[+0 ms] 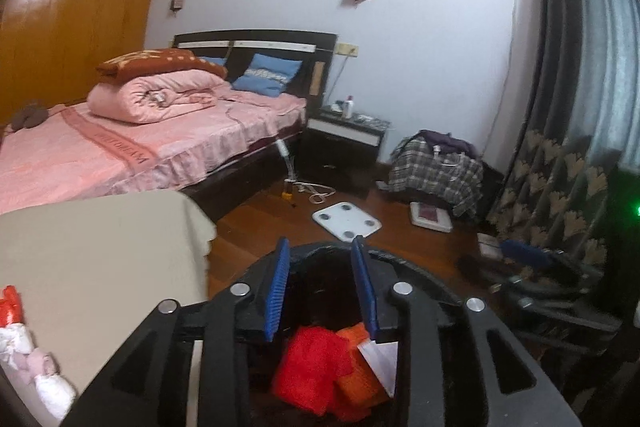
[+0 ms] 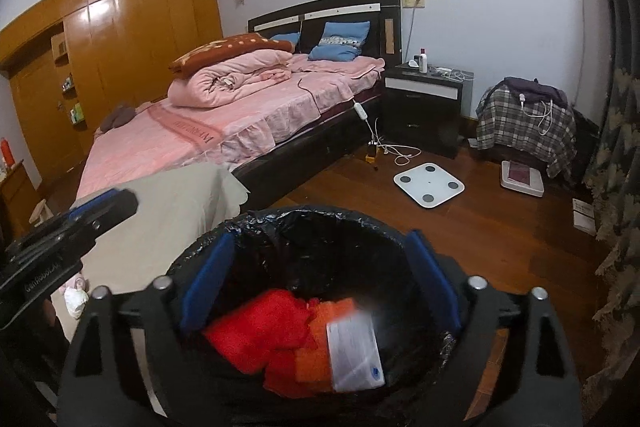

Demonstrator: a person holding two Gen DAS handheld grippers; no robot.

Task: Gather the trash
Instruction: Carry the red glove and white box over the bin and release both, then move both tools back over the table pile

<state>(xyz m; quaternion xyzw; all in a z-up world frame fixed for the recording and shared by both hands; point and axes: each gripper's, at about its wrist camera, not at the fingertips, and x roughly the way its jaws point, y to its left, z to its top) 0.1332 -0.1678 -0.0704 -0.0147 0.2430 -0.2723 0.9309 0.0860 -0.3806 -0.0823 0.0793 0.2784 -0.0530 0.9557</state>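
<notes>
A round bin lined with a black bag [image 2: 320, 217] stands on the floor right under both grippers. Inside lie a red crumpled piece [image 2: 256, 331], an orange piece [image 2: 316, 351] and a white packet [image 2: 354, 355], which looks blurred. My right gripper [image 2: 320, 239] hangs over the bin's mouth, jaws wide open and empty. My left gripper [image 1: 320, 243] is above the same bin [image 1: 416, 269], open with a narrower gap and nothing between its blue pads [image 1: 276, 291]. On the beige-clothed table [image 1: 100, 247] at left lie a red wrapper [image 1: 10, 307] and crumpled white and pink tissues [image 1: 40, 371].
A bed with pink covers [image 2: 208, 131] fills the left behind the table. A dark nightstand [image 2: 424, 107], a white scale [image 2: 428, 185] and cables lie on the wood floor beyond the bin. A plaid-covered heap [image 2: 524, 123] and curtains [image 2: 616, 147] stand at right.
</notes>
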